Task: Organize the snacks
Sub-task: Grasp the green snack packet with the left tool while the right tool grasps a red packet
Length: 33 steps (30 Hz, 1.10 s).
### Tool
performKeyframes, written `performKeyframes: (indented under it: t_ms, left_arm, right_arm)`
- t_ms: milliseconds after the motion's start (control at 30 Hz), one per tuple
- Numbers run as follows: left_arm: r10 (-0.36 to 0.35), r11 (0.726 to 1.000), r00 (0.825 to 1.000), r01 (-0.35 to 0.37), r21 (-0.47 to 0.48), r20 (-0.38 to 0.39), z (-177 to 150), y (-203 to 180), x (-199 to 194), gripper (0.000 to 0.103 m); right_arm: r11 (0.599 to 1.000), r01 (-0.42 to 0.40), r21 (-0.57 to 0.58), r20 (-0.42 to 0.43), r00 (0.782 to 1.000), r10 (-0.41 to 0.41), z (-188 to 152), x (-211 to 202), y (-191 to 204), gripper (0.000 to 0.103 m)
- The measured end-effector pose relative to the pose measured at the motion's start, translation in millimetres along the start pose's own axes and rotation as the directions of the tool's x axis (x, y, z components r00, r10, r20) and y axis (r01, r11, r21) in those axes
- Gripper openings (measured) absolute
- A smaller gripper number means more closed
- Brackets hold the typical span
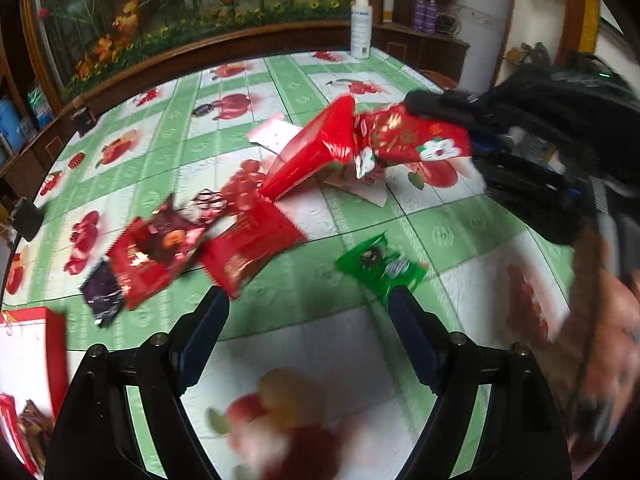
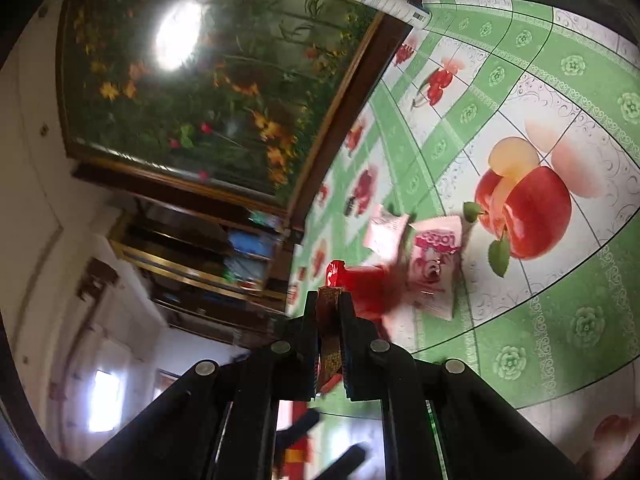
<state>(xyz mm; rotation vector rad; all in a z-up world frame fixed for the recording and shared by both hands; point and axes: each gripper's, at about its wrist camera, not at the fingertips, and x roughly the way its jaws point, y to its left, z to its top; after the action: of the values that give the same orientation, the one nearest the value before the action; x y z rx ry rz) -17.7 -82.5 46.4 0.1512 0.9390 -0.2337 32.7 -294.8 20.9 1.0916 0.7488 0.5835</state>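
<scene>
A red snack packet [image 1: 360, 140] is pinched by its end in the narrowed right tool [image 2: 329, 300] and lifted off the table [image 1: 460, 240], presumably for sorting, while the left tool [image 1: 308, 312] is held wide and empty above a green packet [image 1: 380, 268].

A glossy red foil snack bag [image 1: 320, 148] is catching the light, crinkled and shiny. The tablecloth [image 1: 312, 336] is looking like smooth printed plastic with a faint sheen. The left gripper [image 1: 308, 332] is showing matt black plastic arms, round metal pins and dull blue pads. A white plastic spray bottle [image 1: 361, 26] is looking smooth. The frame [image 1: 224, 46] behind is showing polished dark wood.
</scene>
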Motion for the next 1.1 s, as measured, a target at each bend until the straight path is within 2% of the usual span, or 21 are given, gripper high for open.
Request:
performKeyframes:
  t_ms: [133,333,433,500,567,633,800,900,1000,1033,1100]
  left_arm:
    - [0.001,0.999,1.000,-0.002,-0.054,-0.018,8,-14,19,0.082]
    - [0.014,0.996,0.998,-0.019,-0.090,-0.057,10,-25,49,0.083]
    - [0.049,0.997,0.999,-0.049,-0.062,-0.003,5,-25,49,0.084]
    - [0.026,0.996,1.000,-0.026,-0.082,-0.001,4,-17,48,0.074]
    - [0.023,0.998,1.000,-0.022,-0.059,0.014,2,-10,43,0.052]
    - [0.011,0.999,1.000,-0.011,-0.042,0.016,-1,-2,39,0.042]
    - [0.022,0.998,1.000,-0.022,-0.051,0.000,-20,23,26,0.041]
    - [0.027,0.997,1.000,-0.028,-0.077,-0.009,-35,41,17,0.041]
    - [0.040,0.994,0.999,-0.041,-0.100,-0.012,-52,57,6,0.041]
    - [0.047,0.993,0.999,-0.048,-0.106,-0.013,-56,62,3,0.041]
    - [0.060,0.990,0.998,-0.061,-0.123,-0.011,-65,73,-4,0.041]
  right_arm:
    - [0.998,-0.053,0.036,0.002,0.999,0.053,4,-4,-3,0.009]
    - [0.996,-0.065,0.056,-0.003,0.998,0.066,5,-5,-3,0.009]
    - [0.997,-0.053,0.053,-0.010,0.998,0.054,6,-2,-3,0.010]
    - [0.997,-0.049,0.053,-0.013,0.999,0.050,5,-2,-4,0.010]
    - [0.998,-0.041,0.052,-0.015,0.999,0.042,4,-1,-5,0.010]
    - [0.998,-0.028,0.053,-0.024,0.999,0.030,4,1,-6,0.011]
    - [0.999,0.022,0.048,-0.074,0.997,-0.018,2,9,-9,0.012]
    - [0.996,0.078,0.048,-0.146,0.987,-0.071,-2,22,-15,0.013]
    - [0.992,0.123,0.032,-0.245,0.963,-0.112,-11,40,-19,0.013]
    - [0.991,0.137,0.011,-0.281,0.951,-0.128,-15,46,-17,0.013]
    - [0.982,0.177,-0.067,-0.364,0.912,-0.189,-27,64,-12,0.014]
